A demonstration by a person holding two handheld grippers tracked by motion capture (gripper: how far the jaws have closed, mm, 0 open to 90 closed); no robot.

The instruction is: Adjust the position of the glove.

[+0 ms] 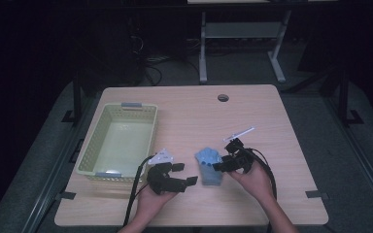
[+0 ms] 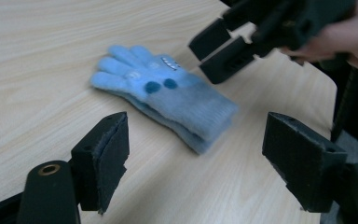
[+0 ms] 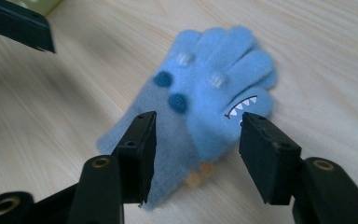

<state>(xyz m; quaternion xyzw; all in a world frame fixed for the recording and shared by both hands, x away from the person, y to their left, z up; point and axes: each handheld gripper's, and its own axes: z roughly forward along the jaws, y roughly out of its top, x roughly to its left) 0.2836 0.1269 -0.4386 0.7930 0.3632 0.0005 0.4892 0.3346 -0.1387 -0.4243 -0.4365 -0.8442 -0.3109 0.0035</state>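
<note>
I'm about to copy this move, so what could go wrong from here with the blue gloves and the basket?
1. The fluffy light-blue knitted gloves lie stacked as a pair; a grab by the right gripper, whose fingers stand open around them, might lift only the top one.
2. The pale green plastic basket sits beyond the left gripper, so a carry across could bump that open gripper.
3. The soft fabric may slip from a shallow pinch.
</note>
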